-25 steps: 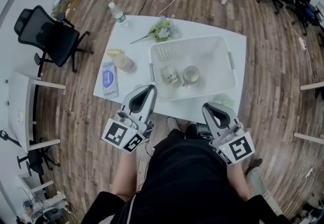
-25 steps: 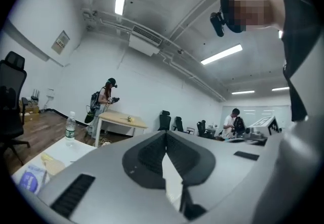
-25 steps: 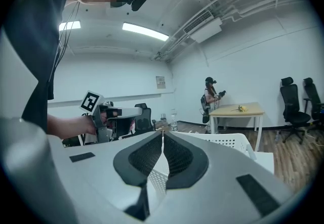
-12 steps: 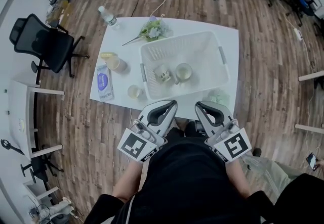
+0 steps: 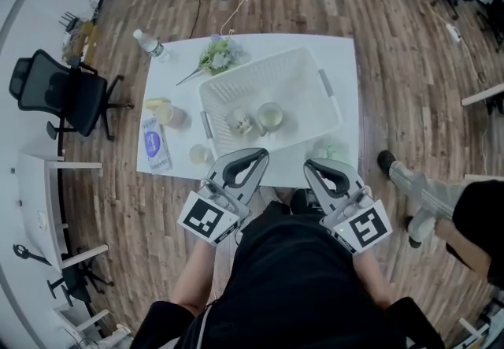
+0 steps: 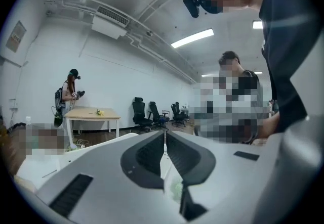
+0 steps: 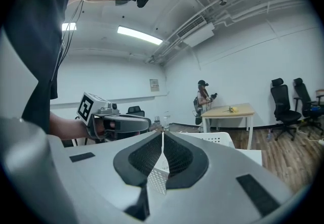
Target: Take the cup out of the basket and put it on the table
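The left gripper [image 5: 258,154] is pressed together with nothing in it. Over the last second it has swung in from the table's near left corner to hang just off the near edge, close beside the right gripper [image 5: 313,166], which has barely shifted and is also closed and empty. Where the left gripper stood a second ago, a small pale round cup [image 5: 199,154] now shows on the white table [image 5: 331,52], just left of the near left corner of the white perforated plastic basket [image 5: 324,91]. That suggests one cup may already have been set down and let go, though no frame shows it being placed. Inside the basket, toward its near side, a clear glass cup with a handle [image 5: 270,114] stands upright beside a smaller pale object [image 5: 239,120], too small to identify. If that glass cup is the one meant, the task is not finished: neither gripper is over the basket, and one would have to reach forward over the near rim and open before gripping. A person's leg [image 5: 409,186] has also come into view on the floor to the right.
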